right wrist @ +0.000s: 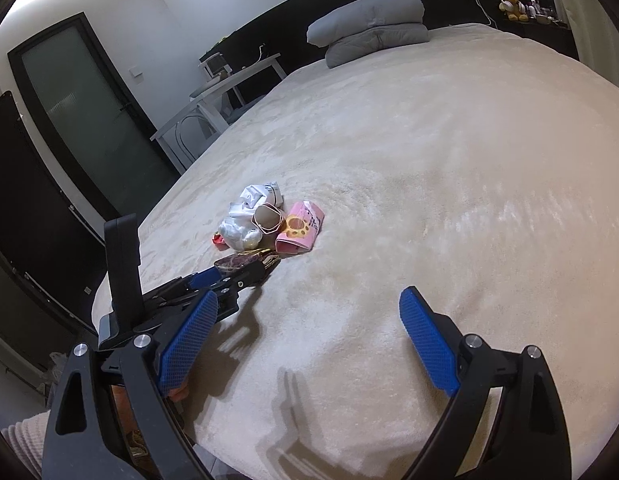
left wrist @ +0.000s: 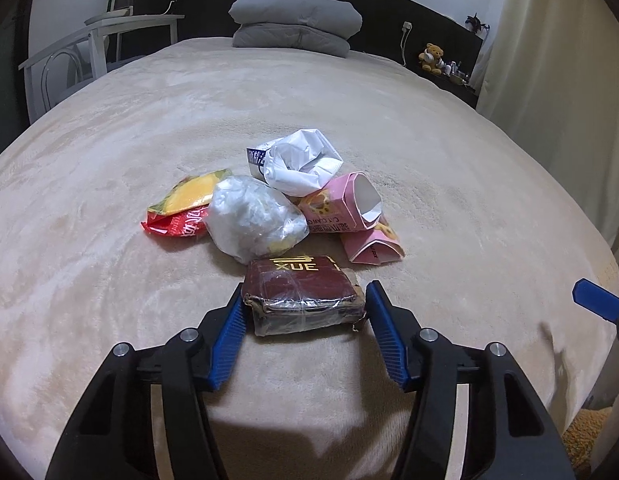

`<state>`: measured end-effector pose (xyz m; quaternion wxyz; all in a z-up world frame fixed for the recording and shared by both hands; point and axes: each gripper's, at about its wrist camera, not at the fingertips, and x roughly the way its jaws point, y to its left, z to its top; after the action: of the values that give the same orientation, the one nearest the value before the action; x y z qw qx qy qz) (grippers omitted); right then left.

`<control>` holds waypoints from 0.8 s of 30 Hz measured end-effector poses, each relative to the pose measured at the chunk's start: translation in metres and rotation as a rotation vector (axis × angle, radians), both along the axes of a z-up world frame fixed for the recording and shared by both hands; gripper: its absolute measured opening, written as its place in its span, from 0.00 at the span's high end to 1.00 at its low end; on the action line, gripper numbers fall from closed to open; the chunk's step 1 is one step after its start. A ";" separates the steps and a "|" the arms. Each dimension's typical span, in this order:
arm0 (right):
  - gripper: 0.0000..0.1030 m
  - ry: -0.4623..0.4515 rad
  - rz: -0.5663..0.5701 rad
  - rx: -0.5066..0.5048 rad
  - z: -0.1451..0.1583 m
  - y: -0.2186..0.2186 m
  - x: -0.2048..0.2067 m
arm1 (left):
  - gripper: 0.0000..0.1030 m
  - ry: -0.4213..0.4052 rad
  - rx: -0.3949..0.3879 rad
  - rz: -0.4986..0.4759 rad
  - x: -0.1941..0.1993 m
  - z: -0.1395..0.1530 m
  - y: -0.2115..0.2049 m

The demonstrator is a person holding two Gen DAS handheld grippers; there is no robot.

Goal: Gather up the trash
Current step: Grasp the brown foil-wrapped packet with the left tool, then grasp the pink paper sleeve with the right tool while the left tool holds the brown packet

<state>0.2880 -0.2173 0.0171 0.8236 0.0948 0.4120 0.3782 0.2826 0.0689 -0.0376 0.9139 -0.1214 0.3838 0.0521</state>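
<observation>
The trash lies in a small heap on the bed [left wrist: 309, 120], which wears a beige plush cover. From left to right in the left wrist view: a red and yellow snack wrapper [left wrist: 181, 208], a crumpled clear plastic bag [left wrist: 253, 216], a dark red packet marked XUE [left wrist: 303, 294] nearest the camera, a crushed white paper carton [left wrist: 301, 160] behind, and two pink cartons [left wrist: 349, 208], one with its open mouth turned this way.

The left gripper [left wrist: 305, 308] straddles the dark red packet, whose long axis runs across the gap. The left pad appears to touch the packet's torn corner; the right pad stands just clear of the other end. So the jaws are partly closed around it but not yet pinching it, and I judge the squeeze is the step in hand.

The right gripper [right wrist: 307, 316] hangs wide open and empty over bare bed, well apart from the heap, so the left is much nearer.

The right wrist view shows the left gripper from the side, its tips low at the packet. The left wrist view alone shows the gap at the right pad.
</observation>
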 end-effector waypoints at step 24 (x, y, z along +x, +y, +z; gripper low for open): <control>0.11 -0.101 0.026 -0.069 -0.016 0.107 0.030 | 0.45 -0.150 -0.063 0.000 -0.073 0.054 0.036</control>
<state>0.3183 -0.1100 0.0007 0.8411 0.0419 0.3836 0.3790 0.2095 0.1054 0.0168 0.9359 -0.1538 0.3154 0.0306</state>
